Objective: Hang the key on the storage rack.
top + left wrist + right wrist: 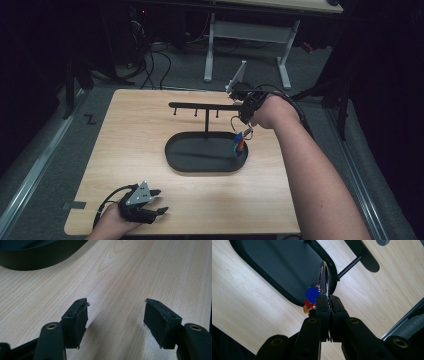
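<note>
A black stand with an oval tray base (200,160) and a crossbar (200,105) with small hooks sits mid-table. My right gripper (245,117) hangs above the tray's right end, shut on a silver key ring (323,277). Blue, red and orange tags (311,295) dangle from the ring, and the same tags (240,141) show over the tray's right rim in the high view. My left gripper (159,201) rests near the table's front left, open, with bare wood between its fingertips (76,315). A piece of the tray base (37,252) lies ahead of it.
The wooden table (125,150) carries just the stand. Beyond its far edge stand white desk legs (209,50) and loose cables (150,60) on the grey floor. A metal rail (30,175) runs along the left side.
</note>
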Demonstrator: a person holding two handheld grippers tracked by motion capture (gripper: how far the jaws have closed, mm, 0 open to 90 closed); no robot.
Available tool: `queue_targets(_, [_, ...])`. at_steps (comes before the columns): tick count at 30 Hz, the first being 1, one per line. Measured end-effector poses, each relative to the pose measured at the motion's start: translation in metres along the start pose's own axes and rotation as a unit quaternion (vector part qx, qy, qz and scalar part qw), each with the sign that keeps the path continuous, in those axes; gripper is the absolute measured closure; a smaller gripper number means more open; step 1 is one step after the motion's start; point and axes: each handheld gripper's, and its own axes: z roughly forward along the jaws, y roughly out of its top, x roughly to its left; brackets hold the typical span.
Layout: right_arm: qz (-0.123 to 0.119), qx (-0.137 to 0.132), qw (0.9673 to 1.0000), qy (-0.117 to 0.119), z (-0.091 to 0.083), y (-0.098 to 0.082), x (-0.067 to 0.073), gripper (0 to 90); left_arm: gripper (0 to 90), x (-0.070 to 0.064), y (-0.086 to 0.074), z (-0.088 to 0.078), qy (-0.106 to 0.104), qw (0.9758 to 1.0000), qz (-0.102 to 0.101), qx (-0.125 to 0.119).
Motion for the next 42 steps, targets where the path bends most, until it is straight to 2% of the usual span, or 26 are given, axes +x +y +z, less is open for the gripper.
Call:
queue_targets(4, [-0.001,0.000,1.0000,0.000,0.003,0.003,-0.003,87.9,36.2,0.000,0.000,0.000,0.001,1.0000,-0.001,-0.002])
queue_targets(5, [0.009,0.001,1.0000,0.002,0.005,0.004,-0.005,87.9,36.2,0.000,0.000,0.000,0.000,1.0000,-0.001,-0.001])
queue_targets(13, [0.012,-0.001,0.9999,0.003,0.009,0.007,-0.011,87.9,36.1,0.001,-0.001,0.000,0.001,1.0000,-0.004,-0.004])
queue_targets(15, [0.020,-0.001,0.9998,0.006,0.009,0.009,-0.012,87.9,36.1,0.001,-0.001,0.000,0.001,1.0000,-0.004,-0.004])
queue_targets(16, [0.014,-0.003,0.9999,0.006,0.010,0.009,-0.014,87.8,36.1,0.001,-0.001,-0.001,0.001,1.0000,-0.005,-0.005])
queue_targets(20, [0.019,0.002,0.9998,0.003,0.010,0.012,-0.016,87.8,36.1,0.001,-0.001,-0.001,-0.001,1.0000,-0.006,-0.003])
queue_targets(22, [0.014,-0.003,0.9999,0.002,0.010,0.012,-0.019,87.8,36.1,0.001,-0.001,-0.001,-0.001,1.0000,-0.006,-0.003])
queue_targets(25, [0.023,-0.001,0.9997,0.003,0.011,0.013,-0.019,87.7,36.2,0.001,-0.001,-0.001,-0.001,1.0000,-0.006,-0.003])
queue_targets(27, [0.018,-0.003,0.9998,0.002,0.012,0.013,-0.021,87.8,36.2,0.001,-0.001,-0.001,-0.001,1.0000,-0.006,-0.003])
queue_targets(28, [0.027,-0.001,0.9996,0.003,0.013,0.014,-0.021,87.7,36.1,0.001,-0.001,-0.001,-0.001,1.0000,-0.005,-0.003])
queue_targets(33, [0.022,0.005,0.9997,0.007,0.017,0.015,-0.025,87.7,36.2,0.002,-0.001,-0.001,-0.001,1.0000,-0.005,-0.003])
queue_targets(35, [0.032,0.009,0.9994,0.010,0.018,0.015,-0.025,87.7,36.2,0.002,-0.001,-0.001,-0.001,1.0000,-0.005,-0.002])
queue_targets(37, [0.025,0.005,0.9996,0.010,0.020,0.015,-0.027,87.6,36.2,0.002,-0.001,-0.001,-0.002,1.0000,-0.005,-0.002])
queue_targets(39, [0.031,0.004,0.9994,0.014,0.021,0.015,-0.028,87.4,36.2,0.002,-0.001,-0.001,-0.002,1.0000,-0.005,-0.001])
queue_targets(41, [0.026,0.002,0.9996,0.015,0.022,0.015,-0.029,87.3,36.2,0.001,-0.001,-0.001,-0.002,1.0000,-0.005,-0.001])
queue_targets(42, [0.033,0.004,0.9993,0.016,0.022,0.016,-0.028,87.0,36.2,0.001,-0.001,-0.001,-0.002,1.0000,-0.005,-0.001])
